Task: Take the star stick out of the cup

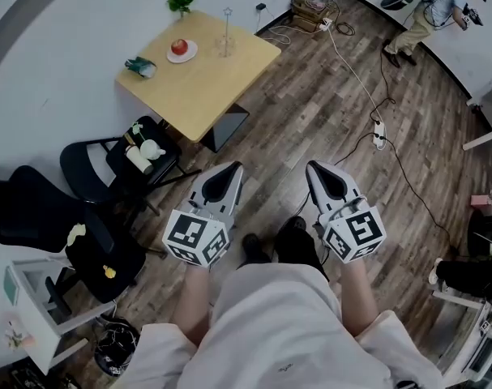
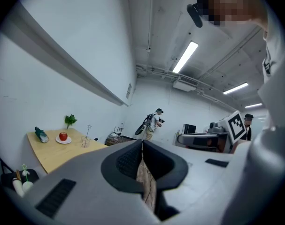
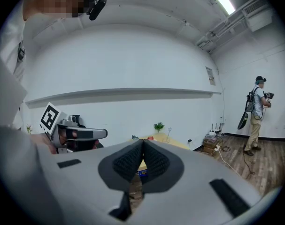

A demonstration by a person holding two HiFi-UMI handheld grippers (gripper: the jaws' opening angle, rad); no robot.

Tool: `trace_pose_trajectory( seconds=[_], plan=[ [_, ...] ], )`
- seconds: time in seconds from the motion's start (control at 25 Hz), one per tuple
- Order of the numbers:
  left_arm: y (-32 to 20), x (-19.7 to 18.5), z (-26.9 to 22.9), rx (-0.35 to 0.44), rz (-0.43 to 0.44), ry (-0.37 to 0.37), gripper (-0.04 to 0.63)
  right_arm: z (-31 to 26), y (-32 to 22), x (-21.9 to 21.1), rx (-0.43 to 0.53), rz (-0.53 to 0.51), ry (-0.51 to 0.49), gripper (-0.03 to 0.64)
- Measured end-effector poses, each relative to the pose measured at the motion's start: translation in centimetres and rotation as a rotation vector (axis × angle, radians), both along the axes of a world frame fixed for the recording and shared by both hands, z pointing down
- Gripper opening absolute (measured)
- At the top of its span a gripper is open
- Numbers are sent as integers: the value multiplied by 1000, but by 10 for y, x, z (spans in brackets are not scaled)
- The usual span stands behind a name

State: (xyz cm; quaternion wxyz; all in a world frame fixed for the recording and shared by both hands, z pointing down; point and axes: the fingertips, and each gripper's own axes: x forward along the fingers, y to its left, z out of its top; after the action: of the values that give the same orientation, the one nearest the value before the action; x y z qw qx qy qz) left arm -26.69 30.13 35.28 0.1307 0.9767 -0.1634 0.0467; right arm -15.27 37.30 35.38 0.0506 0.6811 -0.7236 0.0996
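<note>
Jaws are sitting shut and empty on my left gripper [image 1: 233,167] and right gripper [image 1: 314,167], star stick [image 1: 227,29] standing upright well ahead-left, nearer my left.

Two bare forearms [image 1: 352,294] extended from the lower centre of the frame, holding the left gripper [image 1: 235,168] and right gripper [image 1: 312,167] side by side, both with jaws closed and empty.

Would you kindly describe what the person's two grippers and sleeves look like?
The left gripper and right gripper match: pale grey, wedge-shaped shells narrowing to dark ribbed pads around a dark hollow. Each carries a white cube with black square markers at its rear. The person wears a pale, loose top with wide sleeves.
</note>
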Motion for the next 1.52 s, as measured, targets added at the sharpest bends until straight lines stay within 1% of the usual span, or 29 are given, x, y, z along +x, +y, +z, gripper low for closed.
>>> trace_pose_trajectory(
  seconds=[0.12, 0.36, 0.6, 0.8, 1.0, 1.24, 1.52],
  plan=[
    [-5, 1, 4, -10, -1, -6, 12, 5, -4, 1, -8, 4, -6, 0],
    [-23, 14, 12, -14, -11, -21, 12, 14, -21, 18, -24, 5, -19, 0],
    [-49, 39, 14, -5, -33, -44, 12, 19, -55, 44, -16, -24, -43, 0],
    [-84, 77, 13, 2, -55, -57, 12, 21, -93, 81, -6, -53, -60, 0],
    [-109, 128, 6, 18, -87, -63, 12, 15, -122, 132, 7, -82, -68, 0],
    [-131, 184, -2, 37, -134, -71, 12, 6, -152, 191, 28, -127, -63, 0],
    [-143, 232, 7, 21, -178, -95, 14, 14, -172, 242, 19, -180, -74, 2]
  ],
)
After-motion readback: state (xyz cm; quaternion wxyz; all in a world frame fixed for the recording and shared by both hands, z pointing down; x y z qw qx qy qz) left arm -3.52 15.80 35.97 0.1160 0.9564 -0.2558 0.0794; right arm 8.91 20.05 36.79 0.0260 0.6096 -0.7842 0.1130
